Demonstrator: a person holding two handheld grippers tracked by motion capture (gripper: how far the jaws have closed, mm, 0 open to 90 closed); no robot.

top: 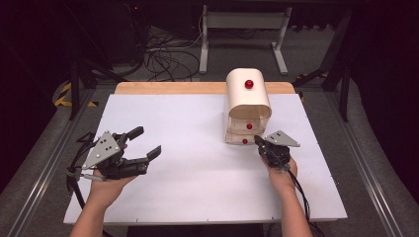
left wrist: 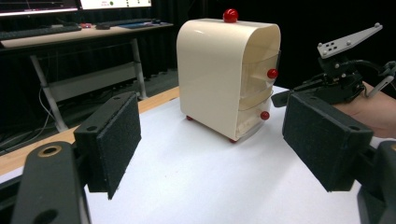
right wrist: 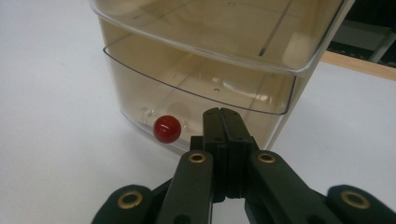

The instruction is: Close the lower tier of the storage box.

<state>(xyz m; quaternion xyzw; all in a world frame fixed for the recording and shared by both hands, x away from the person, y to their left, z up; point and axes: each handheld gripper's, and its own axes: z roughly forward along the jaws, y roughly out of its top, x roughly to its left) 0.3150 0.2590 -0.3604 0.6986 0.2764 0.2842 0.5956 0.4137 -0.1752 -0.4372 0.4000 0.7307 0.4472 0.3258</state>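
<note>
Standing at the far right of the white table (top: 173,148), the cream drawer cabinet (top: 248,101) is showing two clear drawers, both looking empty. Its lower drawer (right wrist: 196,102) is sitting slightly pulled out. Facing it, the right gripper (right wrist: 223,114) is holding its jaws closed on nothing, beside the red knob (right wrist: 167,129). The left gripper (top: 146,143) is resting with jaws open, well apart.

You are working in a lab or recording studio: black curtains (top: 385,64) are hanging around the white table (top: 197,177), loose cables (top: 163,57) are lying on the grey carpet beyond its far edge, and monitors (left wrist: 70,4) and a keyboard (left wrist: 37,31) are sitting on a desk (left wrist: 70,39) behind.
</note>
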